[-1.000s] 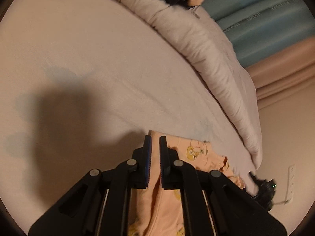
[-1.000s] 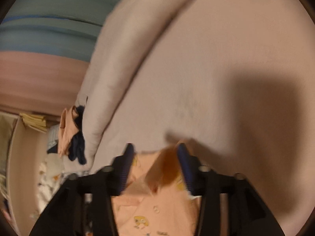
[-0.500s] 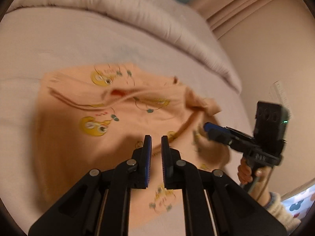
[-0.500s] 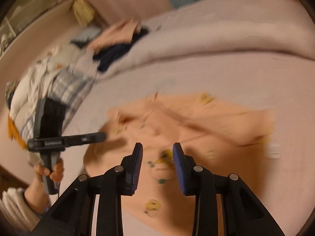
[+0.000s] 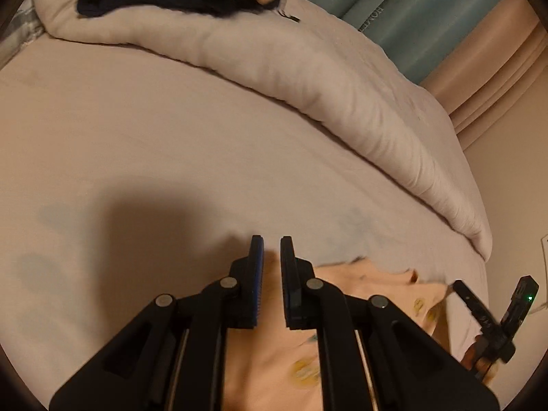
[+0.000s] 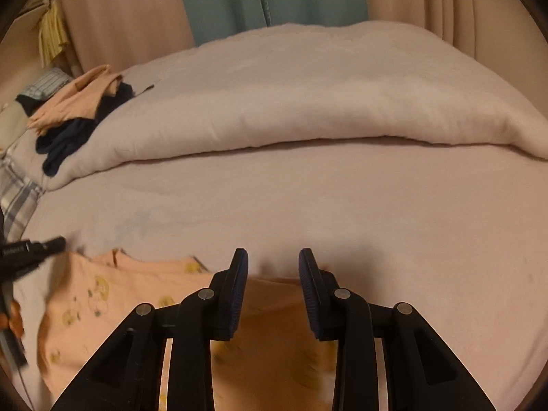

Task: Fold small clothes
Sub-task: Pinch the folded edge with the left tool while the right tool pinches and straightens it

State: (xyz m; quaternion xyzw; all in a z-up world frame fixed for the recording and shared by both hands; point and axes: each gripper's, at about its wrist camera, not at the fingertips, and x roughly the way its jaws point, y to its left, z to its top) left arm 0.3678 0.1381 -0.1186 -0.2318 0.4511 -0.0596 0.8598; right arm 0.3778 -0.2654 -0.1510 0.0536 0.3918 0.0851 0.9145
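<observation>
The peach cartoon-print child's top lies on my pale bedsheet; teal curtain lettering perhaps reads "HOME". My left gripper is pressed together empty, my right gripper spread.

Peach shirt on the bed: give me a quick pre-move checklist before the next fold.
1. Shirt lying on the sheet: ok.
2. Shirt spread flat: cannot tell, its near part is hidden behind the fingers.
3. Left gripper free of cloth: ok, nearly shut, nothing between the pads.
4. Right gripper free: ok, open, jaws recently narrowed, nothing pinched.
5. Grippers apart: ok, each at an opposite side of the shirt.
6. Sheet beyond shirt bare up to the duvet: ok.
</observation>
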